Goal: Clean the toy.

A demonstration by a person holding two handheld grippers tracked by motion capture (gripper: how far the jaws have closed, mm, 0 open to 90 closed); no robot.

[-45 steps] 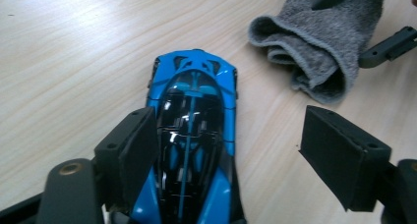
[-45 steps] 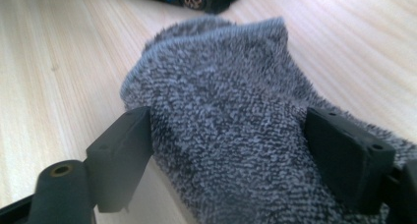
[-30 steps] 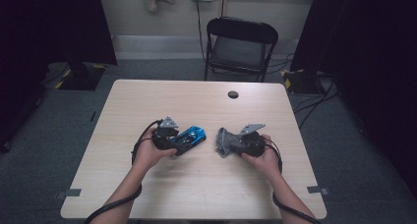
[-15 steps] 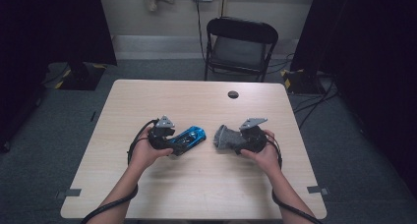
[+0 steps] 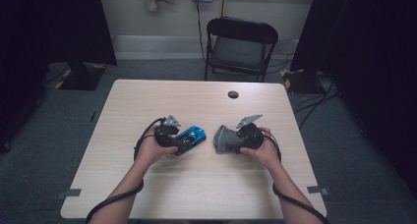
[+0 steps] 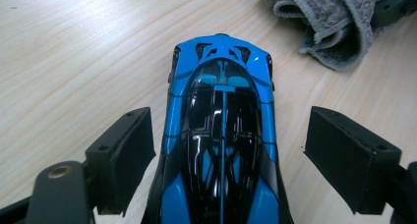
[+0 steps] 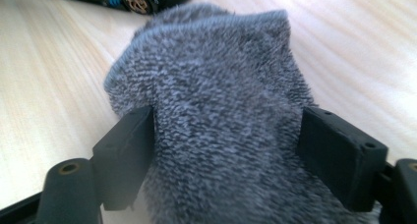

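Note:
A blue and black toy car (image 6: 221, 111) lies on the wooden table (image 5: 196, 184), just left of centre (image 5: 193, 134). My left gripper (image 6: 228, 155) straddles it from behind, open, with a gap between each pad and the car's sides. A fluffy grey cloth (image 7: 216, 86) sits to the car's right (image 5: 223, 138). My right gripper (image 7: 226, 145) has both pads pressed into the cloth's sides, and its jaws have just been closing on it. In the high view the left gripper (image 5: 184, 141) and the right gripper (image 5: 228, 140) face each other, a hand on each.
A small black round object (image 5: 233, 94) lies near the table's far edge. A black folding chair (image 5: 241, 42) stands behind the table. The car's wheels (image 7: 135, 0) show at the top of the right gripper view, and the cloth's edge (image 6: 319, 22) in the left gripper view.
The grey cloth between the right jaws looks wider and fuller than a second ago. Both hands have stayed about where they were.

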